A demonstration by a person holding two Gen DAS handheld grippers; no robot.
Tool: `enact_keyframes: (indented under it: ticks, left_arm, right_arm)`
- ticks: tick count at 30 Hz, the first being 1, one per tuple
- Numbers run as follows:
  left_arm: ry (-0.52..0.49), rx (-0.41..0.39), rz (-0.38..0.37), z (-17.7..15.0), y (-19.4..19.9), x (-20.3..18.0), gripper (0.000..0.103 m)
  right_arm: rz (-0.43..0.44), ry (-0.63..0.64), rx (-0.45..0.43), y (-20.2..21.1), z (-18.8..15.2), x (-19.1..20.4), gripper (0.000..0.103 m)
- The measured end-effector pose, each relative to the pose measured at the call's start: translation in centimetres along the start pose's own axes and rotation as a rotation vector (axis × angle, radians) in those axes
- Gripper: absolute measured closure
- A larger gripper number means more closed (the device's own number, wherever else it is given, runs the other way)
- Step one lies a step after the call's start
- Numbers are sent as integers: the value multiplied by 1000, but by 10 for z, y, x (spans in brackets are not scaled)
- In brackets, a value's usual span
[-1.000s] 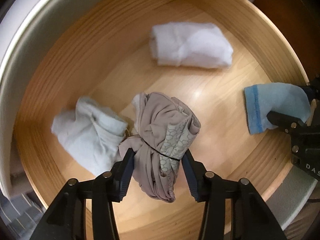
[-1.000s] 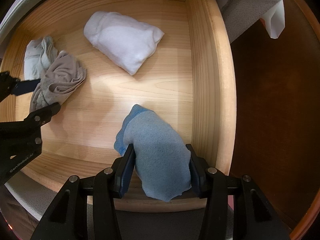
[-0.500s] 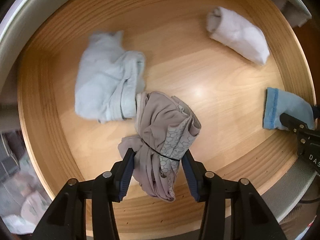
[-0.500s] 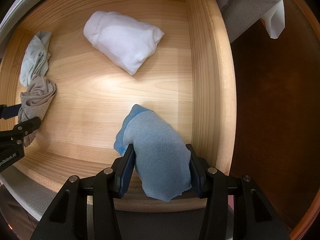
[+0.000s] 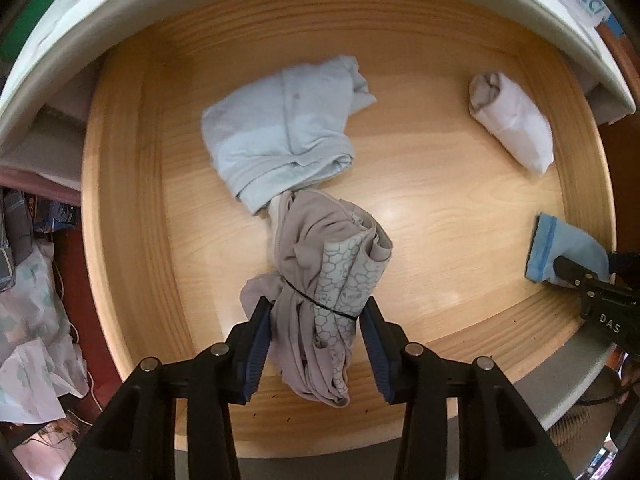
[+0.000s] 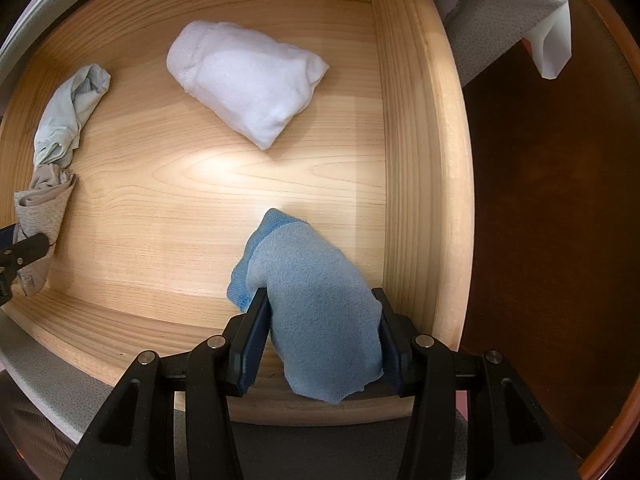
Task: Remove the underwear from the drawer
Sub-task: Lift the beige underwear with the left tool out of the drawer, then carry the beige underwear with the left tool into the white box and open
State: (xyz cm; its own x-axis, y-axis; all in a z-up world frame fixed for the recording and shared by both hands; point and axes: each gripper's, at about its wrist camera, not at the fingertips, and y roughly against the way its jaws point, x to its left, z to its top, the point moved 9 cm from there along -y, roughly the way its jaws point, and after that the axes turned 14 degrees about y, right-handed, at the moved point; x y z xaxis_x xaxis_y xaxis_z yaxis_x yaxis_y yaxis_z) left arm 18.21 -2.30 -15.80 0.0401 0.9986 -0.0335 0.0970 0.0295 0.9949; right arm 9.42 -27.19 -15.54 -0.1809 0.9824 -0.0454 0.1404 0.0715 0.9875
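Observation:
My left gripper (image 5: 316,316) is shut on a beige underwear bundle (image 5: 320,264) with a hexagon print, held above the floor of the open wooden drawer (image 5: 460,216). My right gripper (image 6: 320,312) is shut on a blue underwear piece (image 6: 316,304) near the drawer's right wall; that piece also shows in the left wrist view (image 5: 564,252). A pale blue underwear piece (image 5: 284,128) lies on the drawer floor beyond the beige bundle. A folded white piece (image 6: 244,80) lies toward the back.
The drawer's right wall (image 6: 420,160) stands close beside my right gripper. A grey cloth-covered surface (image 6: 500,12) sits beyond the right wall. Crumpled fabrics (image 5: 36,312) lie outside the drawer on the left. A dark brown floor (image 6: 560,200) lies to the right.
My left gripper has pulled back and leftward with the beige bundle, so the pale blue piece now lies beyond it. My right gripper has held still with the blue piece.

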Motion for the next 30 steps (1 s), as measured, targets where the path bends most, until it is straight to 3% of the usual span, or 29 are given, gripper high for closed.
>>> enact_keyframes:
  ticks: [20, 30]
  left_arm:
    - [21, -102, -55, -8, 70, 36, 60]
    - [-41, -162, -68, -15, 114, 29, 60]
  right_arm:
    - [0, -2, 0, 0, 1, 0, 57]
    - [0, -4, 1, 0, 1, 0, 57]
